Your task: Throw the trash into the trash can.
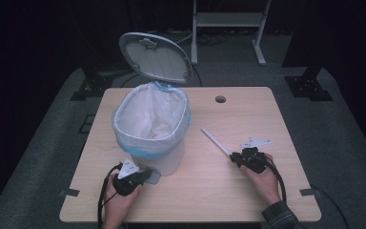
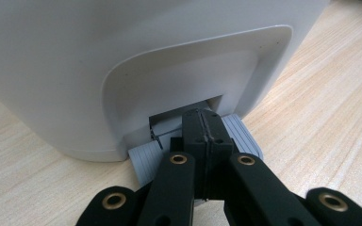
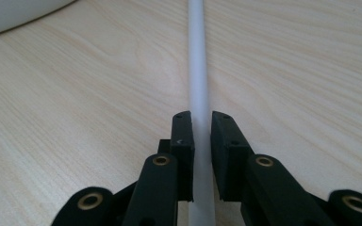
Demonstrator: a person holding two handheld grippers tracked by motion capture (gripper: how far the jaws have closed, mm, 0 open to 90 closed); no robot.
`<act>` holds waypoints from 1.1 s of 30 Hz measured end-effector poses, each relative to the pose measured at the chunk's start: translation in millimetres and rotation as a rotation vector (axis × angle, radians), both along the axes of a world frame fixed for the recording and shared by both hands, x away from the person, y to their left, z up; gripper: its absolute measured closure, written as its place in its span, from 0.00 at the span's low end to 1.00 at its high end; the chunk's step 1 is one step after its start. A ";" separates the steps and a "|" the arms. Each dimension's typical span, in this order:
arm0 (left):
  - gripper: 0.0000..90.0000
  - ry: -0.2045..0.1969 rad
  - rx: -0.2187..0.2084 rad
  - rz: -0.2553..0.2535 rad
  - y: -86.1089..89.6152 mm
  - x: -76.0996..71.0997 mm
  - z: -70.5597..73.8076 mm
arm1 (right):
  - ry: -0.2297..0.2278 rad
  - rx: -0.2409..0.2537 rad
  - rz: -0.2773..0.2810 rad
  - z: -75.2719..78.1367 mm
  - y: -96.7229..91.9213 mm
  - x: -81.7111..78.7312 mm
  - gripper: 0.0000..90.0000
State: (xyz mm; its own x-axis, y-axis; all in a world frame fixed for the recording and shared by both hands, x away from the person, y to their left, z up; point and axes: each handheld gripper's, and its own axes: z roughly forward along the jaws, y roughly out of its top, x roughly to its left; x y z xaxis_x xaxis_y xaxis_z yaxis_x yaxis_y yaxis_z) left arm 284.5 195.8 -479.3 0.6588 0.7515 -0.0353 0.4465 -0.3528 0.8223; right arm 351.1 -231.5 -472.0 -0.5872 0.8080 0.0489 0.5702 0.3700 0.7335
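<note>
Here a white bin (image 1: 155,143) stands on the left half of the wooden table (image 1: 209,191), with its lid (image 1: 156,57) up and tilted toward the far side. A clear liner (image 1: 150,117) is inside it, and the liner's blue edge is folded over the rim.

The left gripper (image 1: 145,175) sits at the near foot of the bin, held by the left hand (image 1: 119,202). In the left gripper view its 2 jaws are pressed together with no gap between them, and their tips lie on top of the grey ribbed pedal (image 2: 242,134) that comes out of the slot at the bin's base. Nothing is between the jaws (they only rest on the pedal).

On the right half of the table lies a thin white rod (image 1: 215,141), pointing from the near right to the far left. The right gripper (image 1: 236,156) is at its near end, held by the right hand (image 1: 264,181), whose sleeve (image 1: 280,215) is plaid. In the right gripper view the rod (image 3: 199,94) runs straight between the 2 jaws. The jaws stand on both sides of it, close to it, and I cannot tell if they already press it. The rod lies flat on the table, well apart from the bin.

A small round hole (image 1: 220,99) is in the table at the far side.
</note>
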 end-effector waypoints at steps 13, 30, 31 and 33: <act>1.00 0.000 -0.001 0.000 0.1 0.1 0.0 | -0.019 0.058 0.023 10.9 -15.5 -2.4 0.88; 1.00 0.001 -0.001 0.000 0.2 0.1 0.0 | -0.078 0.138 0.039 28.7 -33.0 -8.7 0.88; 1.00 0.001 -0.001 0.000 0.2 0.2 0.0 | -0.078 0.138 0.039 28.7 -33.0 -8.7 0.88; 1.00 0.001 -0.001 0.000 0.2 0.2 0.0 | -0.076 0.150 0.039 29.7 -34.7 -9.0 0.88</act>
